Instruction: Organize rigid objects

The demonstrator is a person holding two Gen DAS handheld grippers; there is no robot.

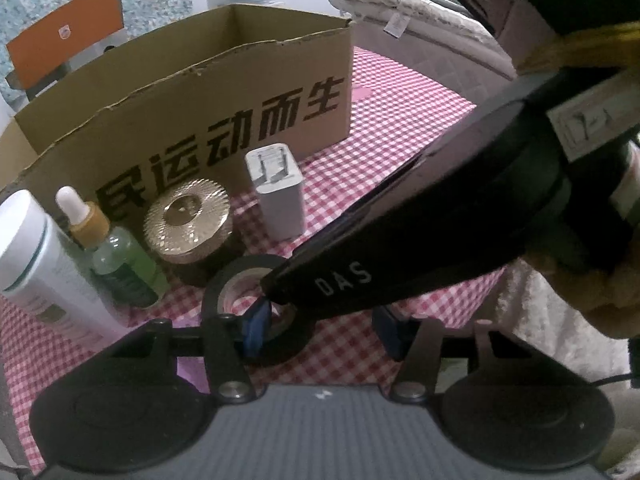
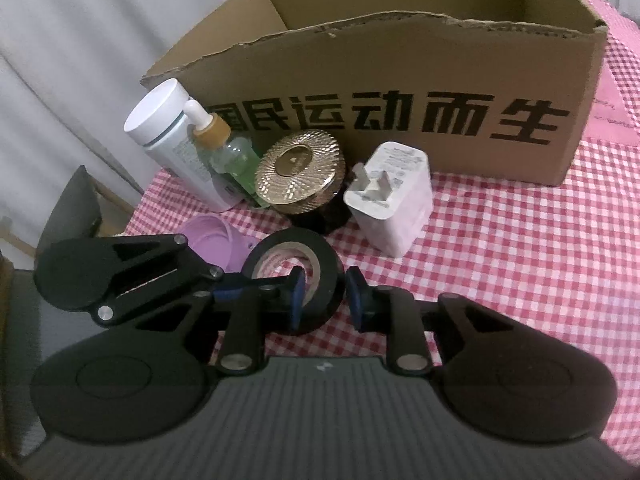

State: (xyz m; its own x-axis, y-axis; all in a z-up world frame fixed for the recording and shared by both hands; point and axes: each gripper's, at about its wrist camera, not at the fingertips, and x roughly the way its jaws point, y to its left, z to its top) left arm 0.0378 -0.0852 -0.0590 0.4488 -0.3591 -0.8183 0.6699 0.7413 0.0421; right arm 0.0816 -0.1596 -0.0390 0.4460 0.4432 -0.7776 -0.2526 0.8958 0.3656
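A red-and-white checked tablecloth (image 2: 520, 248) covers the table; far right, a quilted white mattress (image 1: 420, 28); far left, an orange-backed chair (image 1: 64, 36) stands.

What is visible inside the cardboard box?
Only bare inner walls of the cardboard box show above its torn front edge. The floor and any contents are hidden behind the front wall.

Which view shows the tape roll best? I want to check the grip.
The right wrist view: the tape roll shows nearly whole, its wall between the open right gripper fingers. The left wrist view shows it half hidden.
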